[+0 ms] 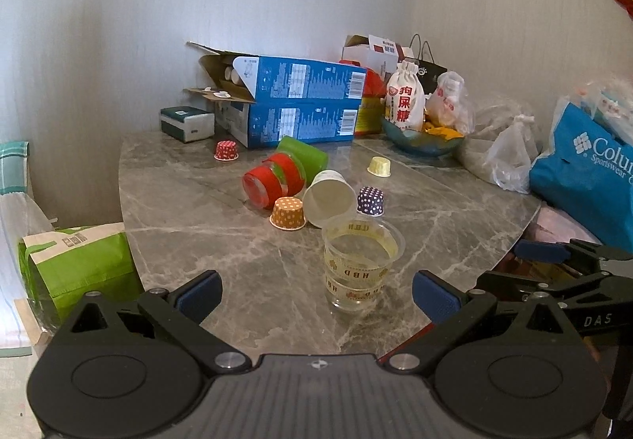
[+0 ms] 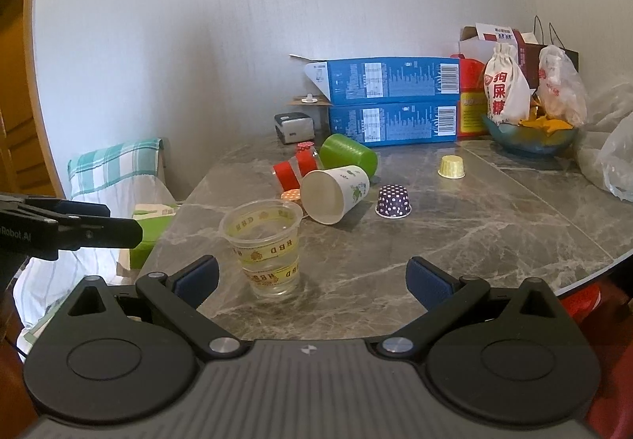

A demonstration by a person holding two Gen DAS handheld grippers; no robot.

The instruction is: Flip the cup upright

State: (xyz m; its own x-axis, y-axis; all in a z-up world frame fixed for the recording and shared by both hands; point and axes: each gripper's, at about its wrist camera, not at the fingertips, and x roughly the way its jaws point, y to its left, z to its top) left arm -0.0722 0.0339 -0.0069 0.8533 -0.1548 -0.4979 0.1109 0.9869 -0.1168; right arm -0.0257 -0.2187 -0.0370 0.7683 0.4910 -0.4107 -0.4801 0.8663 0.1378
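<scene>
A clear plastic cup (image 1: pixel 361 265) stands upright near the marble surface's (image 1: pixel 198 209) front edge, while a white paper cup (image 1: pixel 330 197) lies tipped among other cups behind it. Both left tongs (image 1: pixel 314 294) and right tongs (image 2: pixel 312 278) hover released and empty, with open room toward the right.

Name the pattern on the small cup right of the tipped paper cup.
Purple with white dots; clearest in right wrist view.

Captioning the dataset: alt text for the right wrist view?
An upright clear plastic cup stands between the open right gripper fingers on a grey marble table. Behind it a white paper cup, green cup and red-banded cup lie tipped over.
</scene>
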